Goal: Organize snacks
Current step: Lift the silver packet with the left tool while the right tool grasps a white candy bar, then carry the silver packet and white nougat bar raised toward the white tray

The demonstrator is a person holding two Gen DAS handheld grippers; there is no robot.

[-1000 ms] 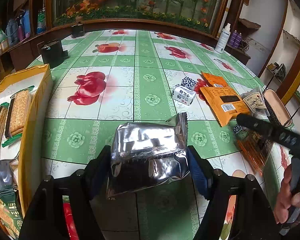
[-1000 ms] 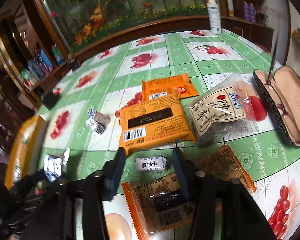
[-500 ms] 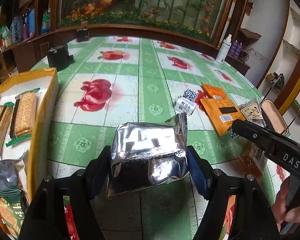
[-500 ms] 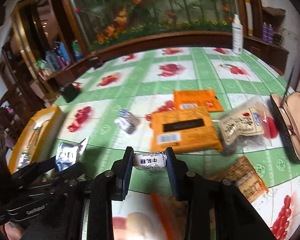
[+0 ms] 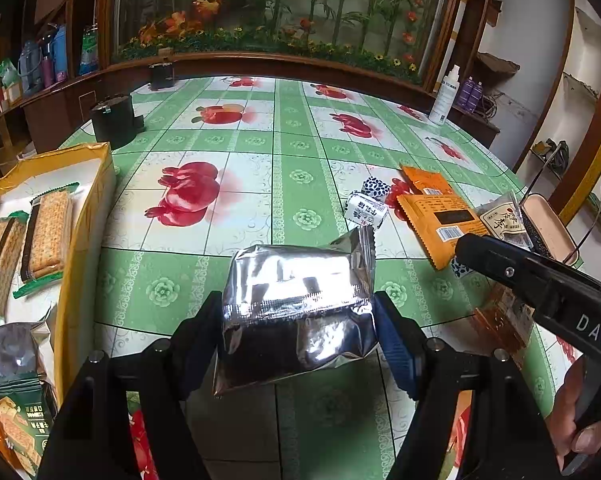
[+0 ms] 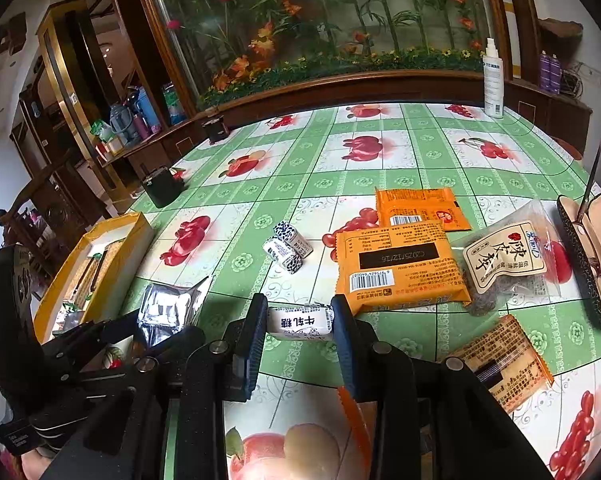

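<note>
**Meanwhile, both grippers lifted with snacks in hand**

The left gripper [image 5: 298,312] clamps a silver foil packet [image 5: 300,308] above the green fruit-print tablecloth [image 5: 292,152], right of the yellow box [image 5: 86,216]. The right gripper [image 6: 298,322], its jaws just narrowed, pinches a small white candy [image 6: 300,322] near the orange packets [image 6: 400,264].

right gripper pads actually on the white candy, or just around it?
Touching. The right wrist view shows the white milk candy squeezed end to end in the right gripper, both pads flush against its wrapper, with no gap, lifted clear of the tablecloth.
</note>
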